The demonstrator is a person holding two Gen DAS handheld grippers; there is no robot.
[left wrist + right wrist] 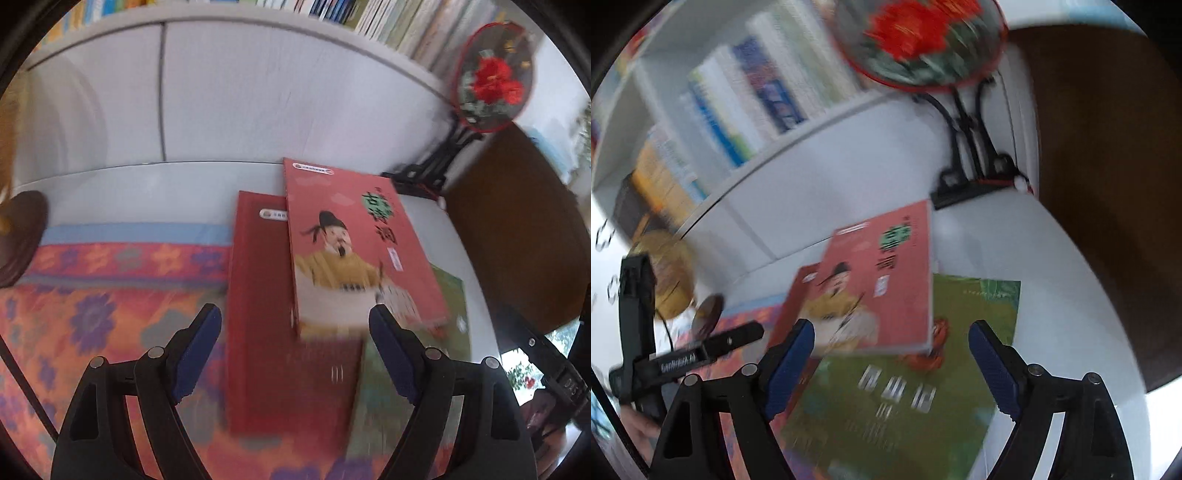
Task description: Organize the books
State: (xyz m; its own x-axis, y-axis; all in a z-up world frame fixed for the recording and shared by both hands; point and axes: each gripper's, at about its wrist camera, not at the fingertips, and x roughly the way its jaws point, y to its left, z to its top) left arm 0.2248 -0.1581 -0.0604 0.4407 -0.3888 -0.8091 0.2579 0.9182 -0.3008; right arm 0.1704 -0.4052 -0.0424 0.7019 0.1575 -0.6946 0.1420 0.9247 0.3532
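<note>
Books lie in a loose overlapping pile on the white desk (155, 181), and both grippers hang over them with nothing held. The left gripper (295, 332) has its blue-padded fingers (192, 354) spread wide above the dark red book (258, 314); the right gripper (890, 354) has its fingers (991, 373) spread just as wide above the green book (905, 406). On top of the pile sits the pink book (354, 251), its cover showing a figure in a yellow robe and black hat; it overlaps the dark red book on one side and the green book on the other. Part of the pile rests on a flowered orange cloth (92, 295). Behind stand white cabinet doors (221, 92), a shelf of upright books (738, 103) and a round fan with red flowers (493, 77) on a black stand.
</note>
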